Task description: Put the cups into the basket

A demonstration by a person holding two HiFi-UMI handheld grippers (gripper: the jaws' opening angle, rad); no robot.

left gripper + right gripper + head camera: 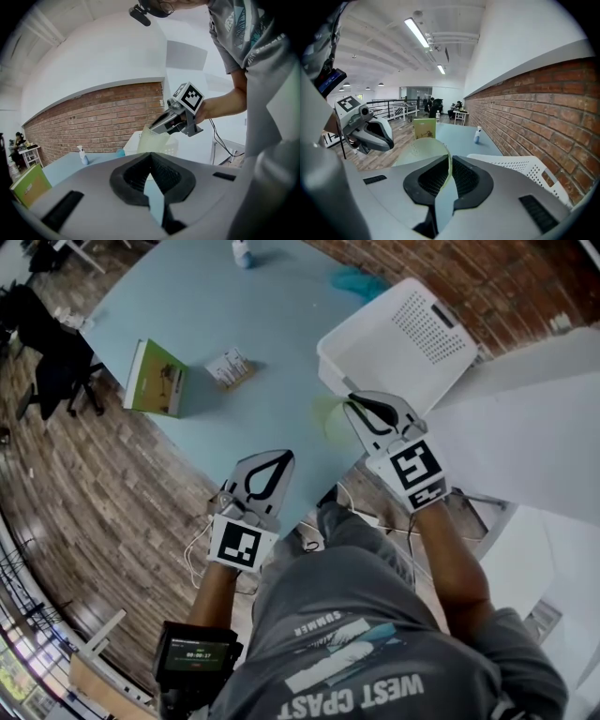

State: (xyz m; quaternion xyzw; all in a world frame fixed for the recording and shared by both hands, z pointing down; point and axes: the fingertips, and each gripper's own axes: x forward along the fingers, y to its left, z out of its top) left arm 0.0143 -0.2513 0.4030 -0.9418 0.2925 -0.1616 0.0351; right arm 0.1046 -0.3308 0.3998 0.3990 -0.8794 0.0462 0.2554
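Observation:
A pale green see-through cup [330,418] hangs over the near edge of the light blue table [187,315], just in front of the white perforated basket [398,343]. My right gripper [354,409] is shut on the cup's rim [423,149], with the wall pinched between its black pads. In the left gripper view the same cup [152,139] shows in front of the basket [133,143]. My left gripper [279,459] floats lower left of the cup, off the table edge. It is shut, with nothing in it [151,157]. No other cup shows.
On the table lie a green book [157,378], a small printed box [230,368], a spray bottle [242,253] and a teal cloth [359,282] behind the basket. A black chair [47,352] stands on the wood floor at the left. A brick wall runs behind the basket.

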